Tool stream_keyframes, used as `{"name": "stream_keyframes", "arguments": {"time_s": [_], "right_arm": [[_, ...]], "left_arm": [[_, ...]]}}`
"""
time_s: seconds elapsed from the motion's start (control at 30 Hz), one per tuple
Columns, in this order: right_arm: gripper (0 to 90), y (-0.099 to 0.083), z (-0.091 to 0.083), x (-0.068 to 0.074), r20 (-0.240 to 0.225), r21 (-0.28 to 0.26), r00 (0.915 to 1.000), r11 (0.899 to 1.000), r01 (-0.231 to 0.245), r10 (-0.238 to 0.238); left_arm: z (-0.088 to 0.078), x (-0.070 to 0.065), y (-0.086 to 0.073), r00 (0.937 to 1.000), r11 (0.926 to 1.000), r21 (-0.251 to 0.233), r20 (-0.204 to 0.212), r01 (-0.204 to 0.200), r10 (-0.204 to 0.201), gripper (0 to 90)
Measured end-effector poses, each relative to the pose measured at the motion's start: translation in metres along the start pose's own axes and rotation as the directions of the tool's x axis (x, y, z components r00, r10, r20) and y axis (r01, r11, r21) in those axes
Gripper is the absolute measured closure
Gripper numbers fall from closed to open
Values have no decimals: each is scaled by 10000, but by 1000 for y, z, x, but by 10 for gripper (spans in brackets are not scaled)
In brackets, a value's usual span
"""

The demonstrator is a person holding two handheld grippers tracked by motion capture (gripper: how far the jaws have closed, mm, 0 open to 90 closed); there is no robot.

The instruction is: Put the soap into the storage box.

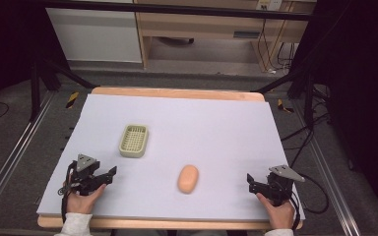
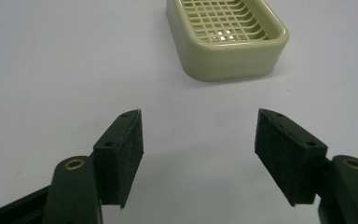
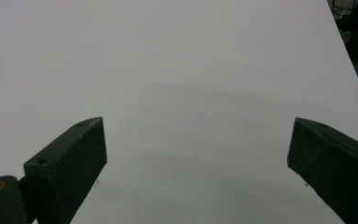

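Both grippers rested at the table's near edge — nothing held.

The left gripper (image 1: 109,173) had its jaws apart with bare table between them; the right gripper (image 1: 251,182) stood wider, also empty. Between them lay the orange soap (image 1: 188,178) — farther off, the green soap dish (image 1: 134,140), nearer the left gripper.

White-topped table (image 1: 216,123), green basket (image 1: 134,140) left of centre, orange soap (image 1: 188,178) near the front edge, well apart from the basket, left gripper (image 1: 109,174) at the front left corner, right gripper (image 1: 252,183) at the front right corner, both resting on the table with nothing between their jaws
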State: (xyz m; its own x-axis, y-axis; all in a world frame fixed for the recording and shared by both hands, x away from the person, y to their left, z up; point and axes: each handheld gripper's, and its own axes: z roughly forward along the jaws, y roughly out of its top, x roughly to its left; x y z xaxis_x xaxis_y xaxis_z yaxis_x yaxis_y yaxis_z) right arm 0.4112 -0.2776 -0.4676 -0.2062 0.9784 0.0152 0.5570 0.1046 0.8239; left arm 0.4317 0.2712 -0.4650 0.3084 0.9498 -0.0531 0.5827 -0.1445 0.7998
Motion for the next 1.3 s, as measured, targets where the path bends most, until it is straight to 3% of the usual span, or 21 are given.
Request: {"name": "stream_keyframes", "arguments": {"time_s": [0.37,0.67,0.87,1.3], "right_arm": [[55,0,2,0,24,162,9999,9998,98,-99],[57,0,2,0,-47,264,10000,9997,7,-6],[57,-1,2,0,-54,272,10000,9996,1,1],[57,0,3,1,-103,293,9999,9996,32,-29]], "left_arm": [[-4,-14,3,9995,9998,-128,265,-171,174,339],[-4,-30,4,9965,9978,-64,503,-666,669,326],[-4,-37,5,9954,9964,-44,451,-847,848,319],[-3,-50,11,9933,9956,-235,694,-911,926,284]]}}
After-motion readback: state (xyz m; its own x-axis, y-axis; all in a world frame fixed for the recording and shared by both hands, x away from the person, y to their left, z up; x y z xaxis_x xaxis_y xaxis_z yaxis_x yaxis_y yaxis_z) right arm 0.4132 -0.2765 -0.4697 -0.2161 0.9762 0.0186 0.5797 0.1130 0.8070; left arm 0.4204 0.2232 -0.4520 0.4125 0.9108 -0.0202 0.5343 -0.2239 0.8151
